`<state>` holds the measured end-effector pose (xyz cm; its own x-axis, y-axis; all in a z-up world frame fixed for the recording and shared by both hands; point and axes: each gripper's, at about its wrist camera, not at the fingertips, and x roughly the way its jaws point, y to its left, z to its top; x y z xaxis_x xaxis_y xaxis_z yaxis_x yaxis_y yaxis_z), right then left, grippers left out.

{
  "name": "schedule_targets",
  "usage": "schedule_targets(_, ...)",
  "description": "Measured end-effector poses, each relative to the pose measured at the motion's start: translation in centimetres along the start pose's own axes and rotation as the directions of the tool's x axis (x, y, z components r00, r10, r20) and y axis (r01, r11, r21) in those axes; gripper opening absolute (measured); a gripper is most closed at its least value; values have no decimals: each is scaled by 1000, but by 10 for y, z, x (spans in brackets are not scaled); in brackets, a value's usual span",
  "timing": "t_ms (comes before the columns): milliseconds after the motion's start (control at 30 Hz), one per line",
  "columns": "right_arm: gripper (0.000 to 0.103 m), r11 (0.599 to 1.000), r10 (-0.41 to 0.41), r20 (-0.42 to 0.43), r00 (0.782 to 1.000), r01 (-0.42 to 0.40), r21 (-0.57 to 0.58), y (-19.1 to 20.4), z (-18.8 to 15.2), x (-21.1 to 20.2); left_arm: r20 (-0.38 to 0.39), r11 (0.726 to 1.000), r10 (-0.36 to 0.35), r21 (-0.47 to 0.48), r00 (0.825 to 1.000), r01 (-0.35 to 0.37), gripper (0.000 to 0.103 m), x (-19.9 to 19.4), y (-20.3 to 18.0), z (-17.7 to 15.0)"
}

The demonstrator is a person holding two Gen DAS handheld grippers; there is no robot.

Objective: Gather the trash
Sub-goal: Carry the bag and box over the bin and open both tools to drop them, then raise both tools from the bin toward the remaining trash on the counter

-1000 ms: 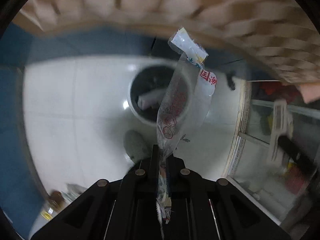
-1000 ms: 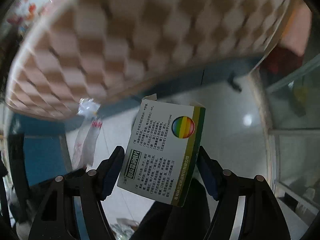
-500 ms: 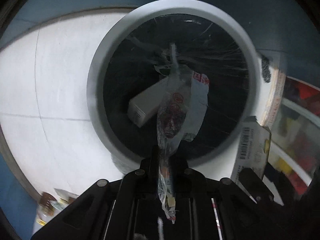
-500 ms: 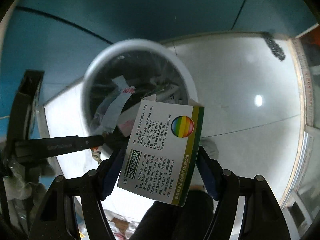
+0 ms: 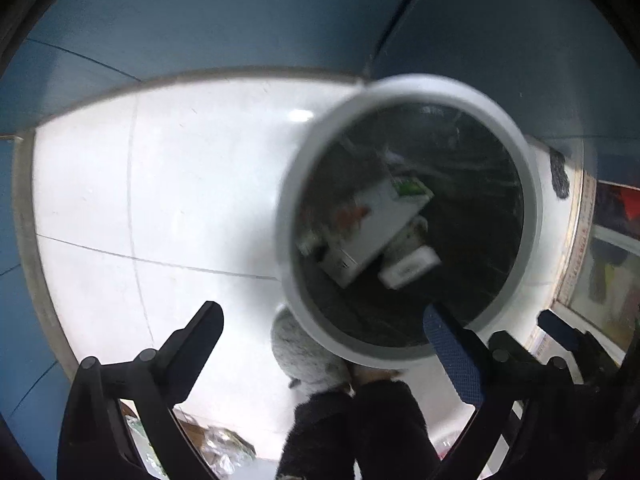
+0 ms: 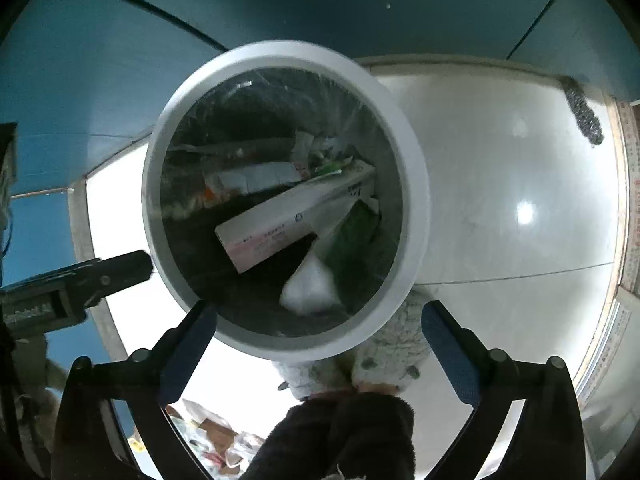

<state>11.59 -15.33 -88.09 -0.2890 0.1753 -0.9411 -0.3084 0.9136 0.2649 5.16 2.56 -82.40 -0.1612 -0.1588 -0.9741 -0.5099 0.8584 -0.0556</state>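
A round white trash bin (image 5: pixel 532 216) with a black liner stands on the white tiled floor; it also shows in the right wrist view (image 6: pixel 416 200). Inside lie cardboard boxes (image 5: pixel 372 228), a long white box (image 6: pixel 292 220), a green-edged box (image 6: pixel 352 240) and a clear plastic wrapper (image 6: pixel 248 178). My left gripper (image 5: pixel 324 340) is open and empty above the bin's near-left rim. My right gripper (image 6: pixel 320 328) is open and empty above the bin's near rim. The left gripper's finger (image 6: pixel 116 272) shows at the left of the right wrist view.
Blue walls (image 5: pixel 200 20) ring the floor (image 6: pixel 520 160). The person's grey slippers (image 6: pixel 384 356) and dark trouser legs (image 5: pixel 360 432) stand just in front of the bin. More litter (image 6: pixel 212 440) lies on the floor near the feet. A glass-fronted cabinet (image 5: pixel 612 260) is at the right.
Both grippers have opened. The plastic wrapper has left the left gripper and the green-edged box has left the right one; both now lie in the bin. The left view has shifted left.
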Motion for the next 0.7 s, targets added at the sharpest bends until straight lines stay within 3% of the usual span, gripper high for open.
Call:
schedule_targets(167, 103, 996, -84, 51, 995, 84, -4, 7, 0, -22, 127, 995, 98, 9, 987, -100, 102, -33, 5, -14)
schedule_targets(367, 103, 991, -133, 108, 985, 132, 18, 14, -14, -72, 160, 996, 85, -14, 983, -84, 102, -86, 12, -39)
schedule_targets(700, 103, 985, -167, 209, 964, 173, -14, 44, -60, -236, 227, 998, 43, 38, 973, -54, 102, -216, -13, -104)
